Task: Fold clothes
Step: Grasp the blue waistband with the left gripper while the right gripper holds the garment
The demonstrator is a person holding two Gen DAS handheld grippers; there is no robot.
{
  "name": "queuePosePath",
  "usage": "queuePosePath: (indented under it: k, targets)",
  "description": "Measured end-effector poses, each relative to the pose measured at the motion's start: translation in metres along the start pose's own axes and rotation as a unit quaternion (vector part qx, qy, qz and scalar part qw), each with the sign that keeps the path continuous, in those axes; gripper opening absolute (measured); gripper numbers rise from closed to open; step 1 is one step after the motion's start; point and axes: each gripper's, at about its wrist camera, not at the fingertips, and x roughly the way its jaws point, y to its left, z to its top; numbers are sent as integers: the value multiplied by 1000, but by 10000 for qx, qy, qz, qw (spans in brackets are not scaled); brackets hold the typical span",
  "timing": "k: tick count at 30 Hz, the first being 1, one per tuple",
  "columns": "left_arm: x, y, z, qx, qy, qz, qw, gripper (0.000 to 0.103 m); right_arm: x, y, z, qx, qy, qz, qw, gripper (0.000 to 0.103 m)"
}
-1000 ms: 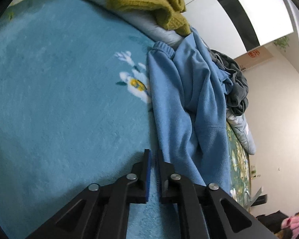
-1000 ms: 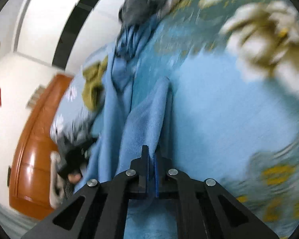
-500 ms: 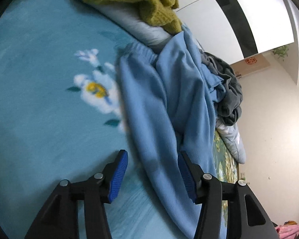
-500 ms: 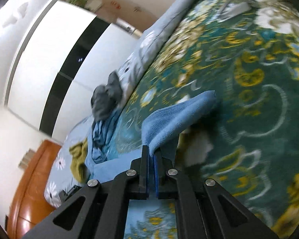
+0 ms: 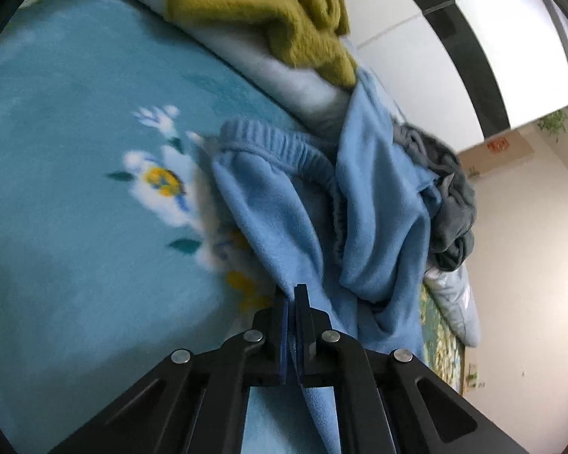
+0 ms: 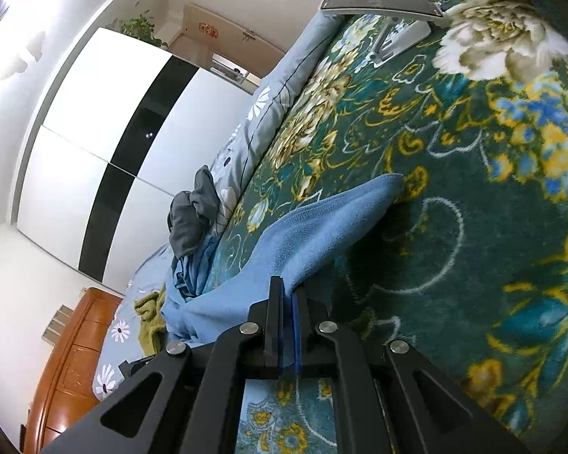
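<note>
Light blue fleece trousers [image 5: 284,212] lie on the bed, their ribbed waistband toward the pillows. My left gripper [image 5: 291,295] is shut on the trousers' fabric below the waistband. In the right wrist view the same trousers [image 6: 314,227] stretch across the dark green flowered blanket [image 6: 473,227]. My right gripper [image 6: 287,291] is shut on their edge and holds it just above the blanket, with a loose corner pointing away.
A mustard sweater [image 5: 269,15] and a grey garment [image 5: 447,196] lie on the pillows along the wall side. A light teal flowered blanket [image 5: 75,189] covers the left part. A tablet on a stand [image 6: 390,22] sits at the bed's far end by the wardrobe [image 6: 106,121].
My left gripper opened over the trousers' edge, then shut on the fabric. My right gripper, still shut on the trousers, carried its end out over the green blanket.
</note>
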Motion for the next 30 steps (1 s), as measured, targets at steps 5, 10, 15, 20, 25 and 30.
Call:
queuePosePath:
  k: [5, 10, 15, 20, 25, 30]
  targets:
    - [-75, 4, -19, 571, -539, -76, 9969, 3, -13, -2, -3, -49, -19, 48, 10000, 4]
    - [-148, 20, -56, 1159, -884, 203, 9891, 3, -21, -12, -8, 37, 92, 152, 9998, 4]
    - [-192, 32, -98, 1708, -580, 384, 9828, 3, -38, -26, -13, 85, 22, 101, 9999, 4]
    - [-185, 23, -129, 2180, -181, 458, 9747, 3, -54, -48, -2, 403, -208, -79, 9989, 4]
    - [-177, 29, -123, 2001, 243, 447, 9785, 7, -55, -49, -3, 235, -135, -323, 9991, 4]
    - [-194, 41, -108, 2116, 111, 626, 9753, 40, -53, -56, -6, 353, -75, -364, 9987, 4]
